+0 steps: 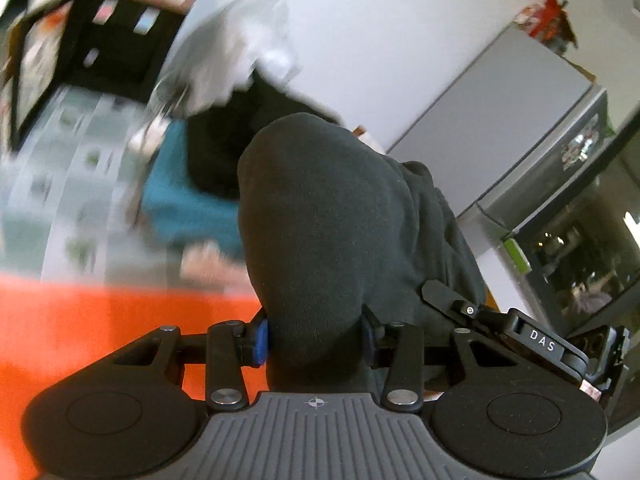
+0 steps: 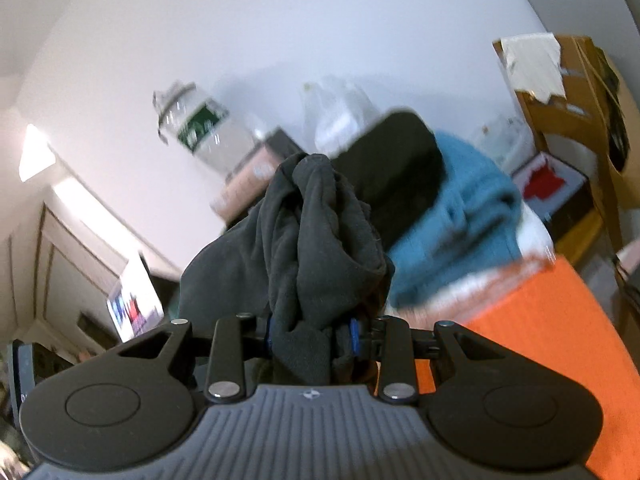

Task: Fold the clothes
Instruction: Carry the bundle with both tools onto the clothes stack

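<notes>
A dark grey garment fills the middle of the left wrist view. My left gripper is shut on a thick fold of it, raised over the orange surface. In the right wrist view the same dark garment bunches between the blue pads, and my right gripper is shut on it. A teal garment lies behind on the orange surface, with a black folded item on top. The teal garment also shows in the left wrist view. Both views are motion-blurred.
A water bottle and a clear plastic bag stand by the white wall. Cardboard boxes are at the right. A grey fridge and a glass-door cabinet stand at the right of the left wrist view.
</notes>
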Demonstrator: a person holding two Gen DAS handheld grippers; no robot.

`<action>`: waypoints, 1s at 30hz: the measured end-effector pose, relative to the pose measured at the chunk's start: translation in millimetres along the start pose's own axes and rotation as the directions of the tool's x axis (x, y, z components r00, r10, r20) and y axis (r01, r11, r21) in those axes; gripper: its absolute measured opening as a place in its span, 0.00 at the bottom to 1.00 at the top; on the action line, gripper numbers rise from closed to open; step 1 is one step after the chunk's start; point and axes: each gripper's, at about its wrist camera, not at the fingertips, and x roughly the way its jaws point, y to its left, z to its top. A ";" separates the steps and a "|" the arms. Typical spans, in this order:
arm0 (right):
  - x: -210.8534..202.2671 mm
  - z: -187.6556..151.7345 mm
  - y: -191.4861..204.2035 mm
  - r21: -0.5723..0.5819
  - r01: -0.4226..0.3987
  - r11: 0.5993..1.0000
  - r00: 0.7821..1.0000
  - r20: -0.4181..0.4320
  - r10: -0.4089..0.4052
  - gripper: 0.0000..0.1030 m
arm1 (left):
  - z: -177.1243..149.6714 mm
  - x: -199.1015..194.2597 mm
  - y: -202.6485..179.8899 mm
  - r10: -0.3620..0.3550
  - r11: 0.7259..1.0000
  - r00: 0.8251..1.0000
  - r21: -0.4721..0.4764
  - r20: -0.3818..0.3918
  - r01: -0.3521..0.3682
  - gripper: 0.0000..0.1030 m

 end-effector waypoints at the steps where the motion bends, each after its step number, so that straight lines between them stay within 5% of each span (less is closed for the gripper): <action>1: 6.1 11.0 0.9 0.004 -0.007 1.000 1.000 0.014 0.007 0.35 | 15.0 6.3 -3.3 0.000 1.000 1.000 0.014 0.008 0.000 0.44; 9: 75.6 105.0 1.7 0.034 -0.022 0.999 0.993 0.118 0.018 0.35 | 129.9 61.8 -20.4 0.012 0.994 0.999 0.110 0.052 -0.018 0.45; 15: 144.4 149.6 -29.2 0.092 -0.029 0.995 0.992 0.124 0.018 0.36 | 184.4 115.4 4.8 0.027 0.993 0.999 0.117 0.041 -0.031 0.46; 20: 207.0 149.6 -75.5 0.132 0.050 0.990 0.997 0.047 -0.057 0.42 | 182.6 175.0 59.0 0.057 0.998 0.998 0.027 0.002 -0.057 0.49; 22: 214.3 146.2 -86.2 0.100 0.063 0.993 0.997 0.034 -0.067 0.43 | 176.1 183.8 73.2 0.015 1.000 1.000 0.013 0.016 -0.016 0.53; 30: 177.8 159.0 -78.5 -0.056 0.146 0.988 0.983 0.124 -0.138 0.53 | 174.0 186.8 81.3 -0.032 0.999 0.998 -0.003 0.047 0.032 0.65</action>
